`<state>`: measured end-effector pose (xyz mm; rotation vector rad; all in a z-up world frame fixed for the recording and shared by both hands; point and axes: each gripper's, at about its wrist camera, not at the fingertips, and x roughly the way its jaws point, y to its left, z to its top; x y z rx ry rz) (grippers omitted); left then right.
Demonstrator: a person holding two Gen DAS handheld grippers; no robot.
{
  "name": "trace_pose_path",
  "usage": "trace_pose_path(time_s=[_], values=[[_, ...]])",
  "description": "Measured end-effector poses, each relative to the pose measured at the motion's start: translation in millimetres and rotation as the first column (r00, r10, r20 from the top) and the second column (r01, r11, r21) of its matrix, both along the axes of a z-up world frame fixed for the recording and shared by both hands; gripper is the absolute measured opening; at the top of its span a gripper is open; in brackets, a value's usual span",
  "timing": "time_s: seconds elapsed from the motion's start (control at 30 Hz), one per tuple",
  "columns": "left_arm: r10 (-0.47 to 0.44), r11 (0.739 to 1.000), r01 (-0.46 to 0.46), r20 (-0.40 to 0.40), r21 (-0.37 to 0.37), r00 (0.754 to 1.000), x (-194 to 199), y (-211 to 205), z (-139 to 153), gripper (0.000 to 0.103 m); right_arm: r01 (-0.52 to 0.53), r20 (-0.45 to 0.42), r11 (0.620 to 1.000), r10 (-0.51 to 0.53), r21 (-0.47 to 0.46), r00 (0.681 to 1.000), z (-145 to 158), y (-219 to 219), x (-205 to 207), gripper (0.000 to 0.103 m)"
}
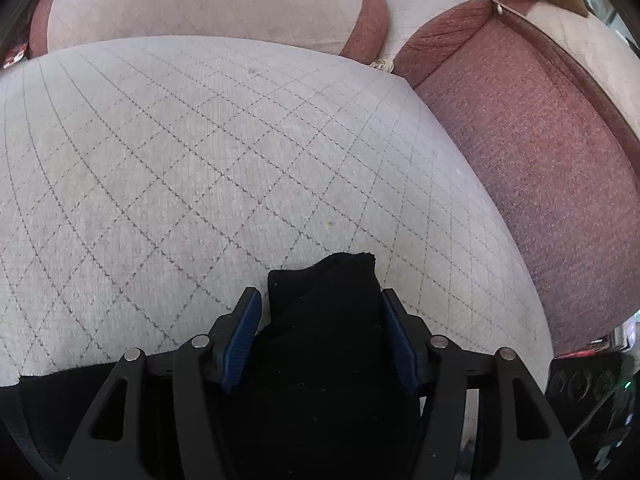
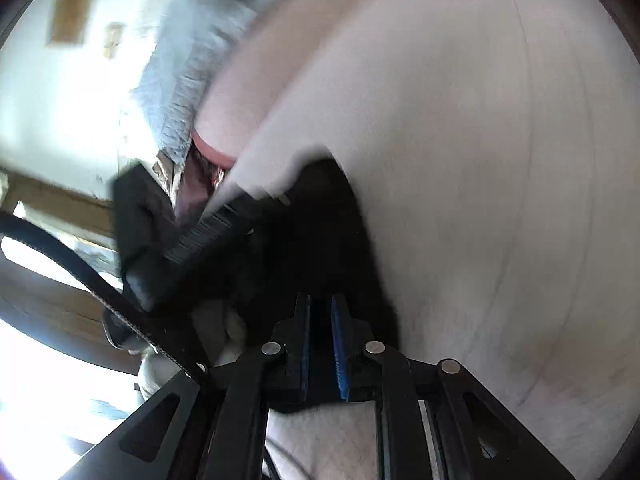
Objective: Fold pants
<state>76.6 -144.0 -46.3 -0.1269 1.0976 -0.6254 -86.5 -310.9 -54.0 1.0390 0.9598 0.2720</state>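
Observation:
The black pants (image 1: 320, 320) lie on the pale quilted sofa seat (image 1: 200, 160). In the left wrist view a corner of the pants sits between the blue pads of my left gripper (image 1: 320, 304), whose jaws stand wide apart around the cloth without pinching it. In the blurred right wrist view my right gripper (image 2: 320, 312) has its jaws nearly together on a fold of the black pants (image 2: 320, 220). The other gripper (image 2: 200, 240) reaches into that view from the left, over the same cloth.
A dusty-red sofa cushion (image 1: 540, 160) borders the seat on the right. A pink back cushion (image 1: 200, 4) is behind. A light-blue pillow (image 2: 192, 60) lies at the sofa's far end. A black strap (image 2: 80, 272) hangs at the left.

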Motion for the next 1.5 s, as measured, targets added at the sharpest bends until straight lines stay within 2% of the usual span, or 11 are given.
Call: trace_pose_path(time_s=[0.17,0.27,0.43,0.5,0.57,0.73,0.93,1.07,1.27,1.4,1.5], values=[[0.008,1.000,-0.008,-0.001,-0.012,1.000,1,2,-1,0.062,-0.106,-0.104,0.994,0.103,-0.021,0.989,4,3,-29,0.008],[0.007,1.000,-0.007,0.014,-0.005,1.000,-1,1,1,0.062,0.001,-0.047,0.990,-0.008,-0.138,0.999,20,-10,-40,0.012],[0.014,1.000,-0.014,0.026,-0.003,1.000,-2,-1,0,0.062,0.143,0.044,0.989,-0.141,-0.044,0.989,20,-25,-22,0.036],[0.013,1.000,-0.013,0.032,-0.006,0.999,-4,-1,-1,0.062,0.100,0.005,0.992,-0.101,0.070,0.995,-1,-18,-14,0.036],[0.011,1.000,-0.011,0.038,-0.012,0.999,-5,-1,0,0.063,0.090,-0.015,0.993,-0.089,0.082,0.996,-5,-20,-21,0.025],[0.028,0.999,-0.028,0.037,-0.018,0.999,-7,3,6,0.062,-0.062,-0.085,0.985,0.076,0.159,0.993,-9,-7,-51,0.025],[0.062,0.994,-0.053,0.087,-0.099,0.994,-38,48,55,0.062,-0.105,-0.068,0.994,0.102,-0.037,0.992,7,16,-60,0.033],[0.195,0.976,-0.178,0.138,-0.124,0.971,-60,125,75,0.063,-0.092,-0.032,0.987,0.088,-0.129,0.996,22,20,-61,0.036],[0.382,0.916,-0.376,0.014,-0.140,0.924,-65,216,42,0.063,-0.051,0.030,0.968,0.060,-0.247,0.998,48,32,-39,0.038],[0.363,0.924,-0.362,-0.013,-0.127,0.932,-74,209,22,0.063,-0.073,0.077,0.957,0.098,-0.281,0.992,68,53,-2,0.039],[0.371,0.929,-0.371,0.002,-0.021,0.929,-78,187,6,0.063,-0.110,0.073,0.928,0.145,-0.355,0.987,73,69,35,0.050]])
